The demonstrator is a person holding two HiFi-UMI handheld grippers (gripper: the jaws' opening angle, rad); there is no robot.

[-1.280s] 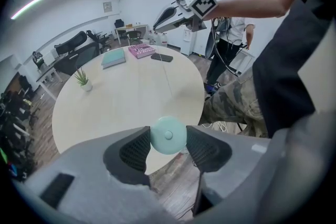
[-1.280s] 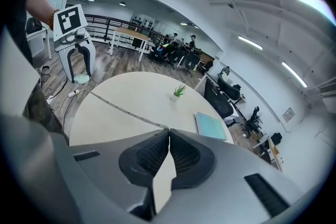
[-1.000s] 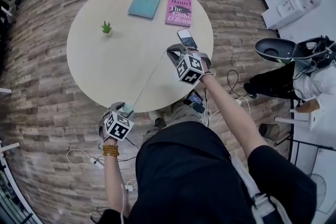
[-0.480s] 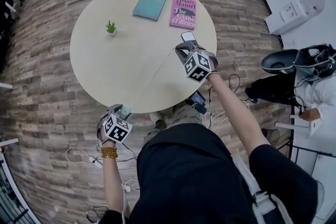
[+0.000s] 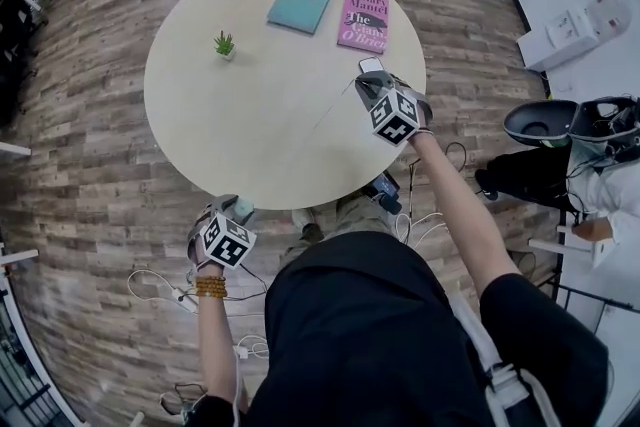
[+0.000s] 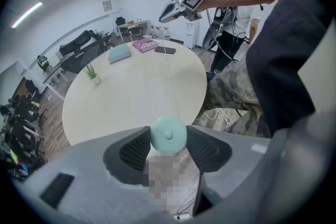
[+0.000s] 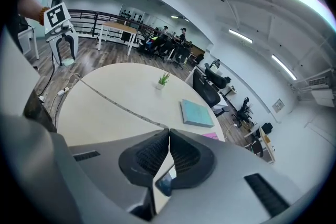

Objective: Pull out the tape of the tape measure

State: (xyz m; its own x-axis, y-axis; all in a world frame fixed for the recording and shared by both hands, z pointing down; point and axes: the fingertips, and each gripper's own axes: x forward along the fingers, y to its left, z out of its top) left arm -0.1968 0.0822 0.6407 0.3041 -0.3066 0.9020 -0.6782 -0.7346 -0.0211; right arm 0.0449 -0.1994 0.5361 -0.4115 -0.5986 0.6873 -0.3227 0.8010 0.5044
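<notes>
While the tape measure [image 6: 168,135] is drawn out, its round mint-green case sits between the jaws of your left gripper [image 5: 236,205], at the near edge of the round table [image 5: 200,115]. The pads press on the case from both sides, with its flat face and centre button turned towards the left gripper view.

The tape [image 7: 115,104] leaves the case and runs as one thin, straight line across the tabletop. In the head view its long axis lies on a diagonal, from the near left edge up to the far right side of the table. The free end points towards your right gripper [image 7: 168,136], whose jaws are pressed together on the tape's tip, raised a little above the table.

A phone [image 5: 371,66] lies just beyond the right gripper. Farther back lie a pink book [image 5: 364,20] and a teal book [image 5: 303,1], side by side. A small potted plant [image 5: 225,45] stands to the left of the tape, well apart from it.
</notes>
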